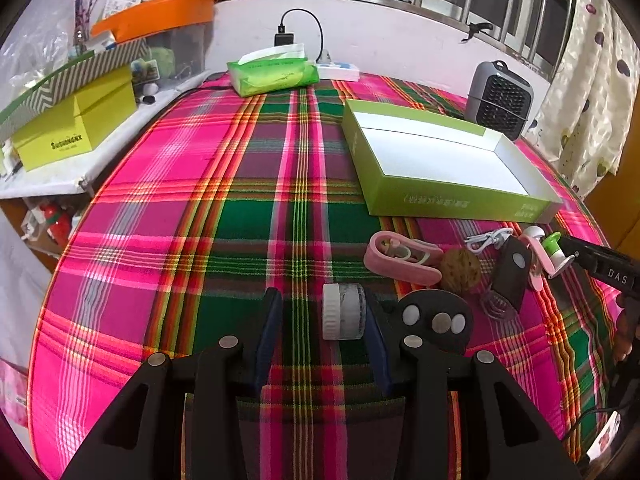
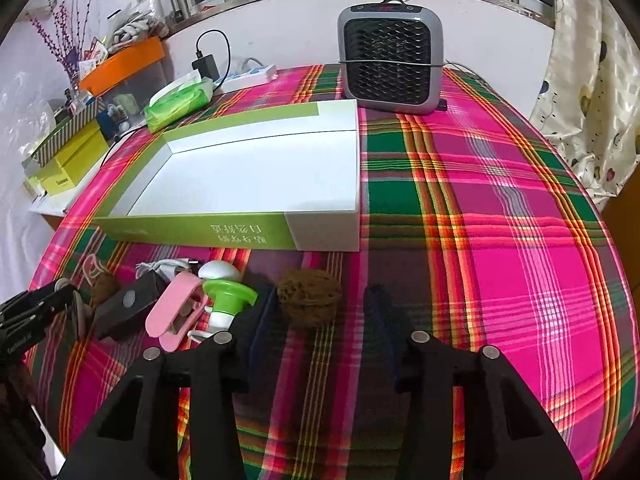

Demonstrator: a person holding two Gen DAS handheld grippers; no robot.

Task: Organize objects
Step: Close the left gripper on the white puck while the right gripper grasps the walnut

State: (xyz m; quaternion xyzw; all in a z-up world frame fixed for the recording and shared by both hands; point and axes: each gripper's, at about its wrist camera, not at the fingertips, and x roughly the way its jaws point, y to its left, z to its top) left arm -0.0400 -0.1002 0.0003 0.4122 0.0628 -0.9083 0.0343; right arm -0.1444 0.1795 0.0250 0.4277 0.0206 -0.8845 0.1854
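Left gripper point(image 1: 324, 320) jaws spread, small white jar point(image 1: 344, 317) against one pad. Right gripper point(image 2: 320, 312) jaws apart around a walnut point(image 2: 310, 297), no pinch. Green box point(image 2: 192, 234) sits empty behind on plaid cloth point(image 2: 480, 240).

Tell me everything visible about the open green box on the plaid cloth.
The green box is a shallow, rectangular cardboard tray with lime-green outer walls, one white end section and a plain white interior. Printed characters on its near wall appear upside down. It lies flat and open, with nothing visible inside. It sits on the plaid tablecloth, beyond the row of small items and in front of the grey heater. Neither gripper touches it.
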